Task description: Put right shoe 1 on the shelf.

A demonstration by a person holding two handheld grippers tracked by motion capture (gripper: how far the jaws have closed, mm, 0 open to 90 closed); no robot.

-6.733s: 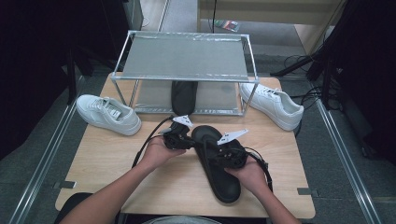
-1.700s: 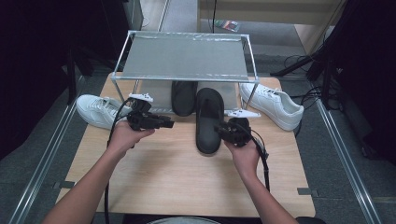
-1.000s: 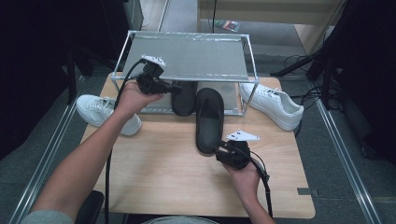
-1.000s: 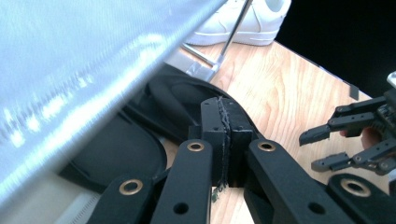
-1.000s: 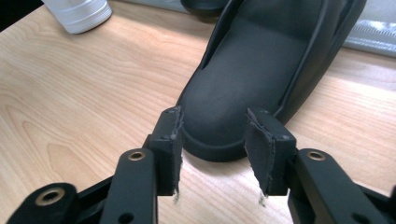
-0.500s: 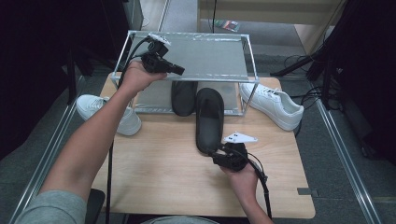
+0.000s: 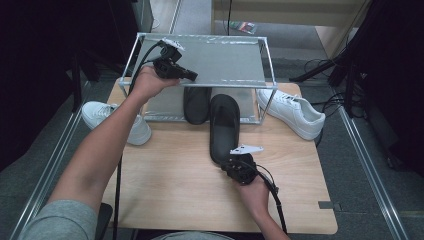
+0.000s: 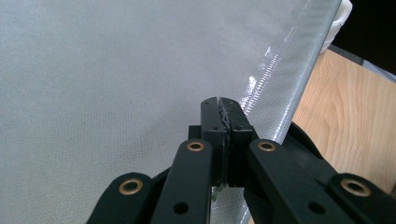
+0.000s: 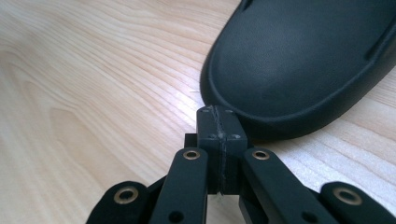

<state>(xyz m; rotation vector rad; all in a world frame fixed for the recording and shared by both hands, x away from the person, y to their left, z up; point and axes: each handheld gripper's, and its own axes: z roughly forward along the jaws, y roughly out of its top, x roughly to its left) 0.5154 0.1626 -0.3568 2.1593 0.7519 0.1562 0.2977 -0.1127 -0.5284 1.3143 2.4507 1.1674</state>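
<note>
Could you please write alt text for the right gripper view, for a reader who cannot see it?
The right gripper, jaws shut and empty, points at the rounded end of a black slipper lying on a light wooden table. The jaw tips sit right at the slipper's edge; whether they touch it is unclear.

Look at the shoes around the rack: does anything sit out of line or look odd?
Yes. One black slipper sticks out from under the rack onto the table, while its partner sits tucked underneath. The shut right gripper rests at its heel.
</note>
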